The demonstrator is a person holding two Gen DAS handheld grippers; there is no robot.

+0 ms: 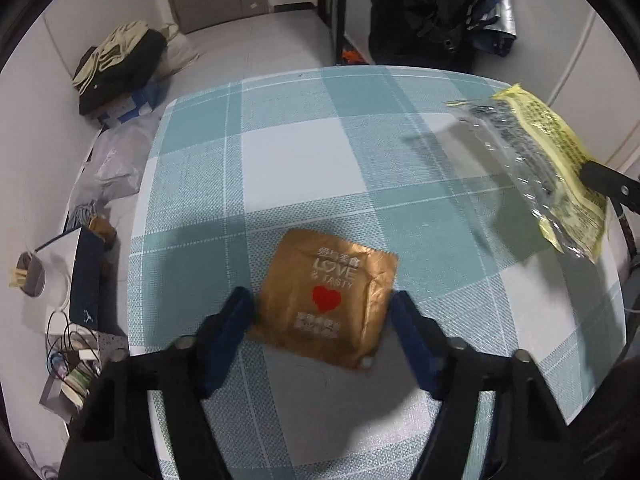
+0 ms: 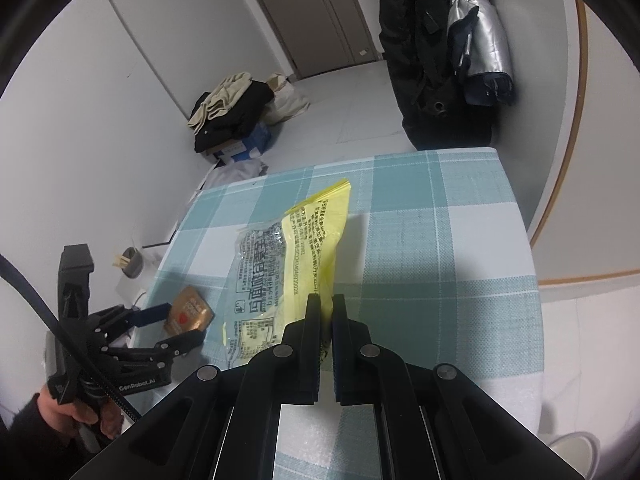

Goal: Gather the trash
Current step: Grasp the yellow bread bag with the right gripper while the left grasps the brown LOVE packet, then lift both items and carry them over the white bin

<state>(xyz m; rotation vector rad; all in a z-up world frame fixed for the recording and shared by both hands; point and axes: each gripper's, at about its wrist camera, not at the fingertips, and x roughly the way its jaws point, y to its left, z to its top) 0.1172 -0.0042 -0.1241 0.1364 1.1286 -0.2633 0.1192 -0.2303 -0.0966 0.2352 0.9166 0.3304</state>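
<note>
A gold wrapper (red heart printed on it) is being straddled on the checked tablecloth by the spread left gripper, pads apparently just touching its edges; a yellow-and-clear bag is being pinched by the right gripper.

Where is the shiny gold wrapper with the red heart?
The crinkled gold foil wrapper with a red heart lies flat on the teal-and-white checked tablecloth, between the open blue fingers of the left gripper, near the table's left edge in the right wrist view.
</note>
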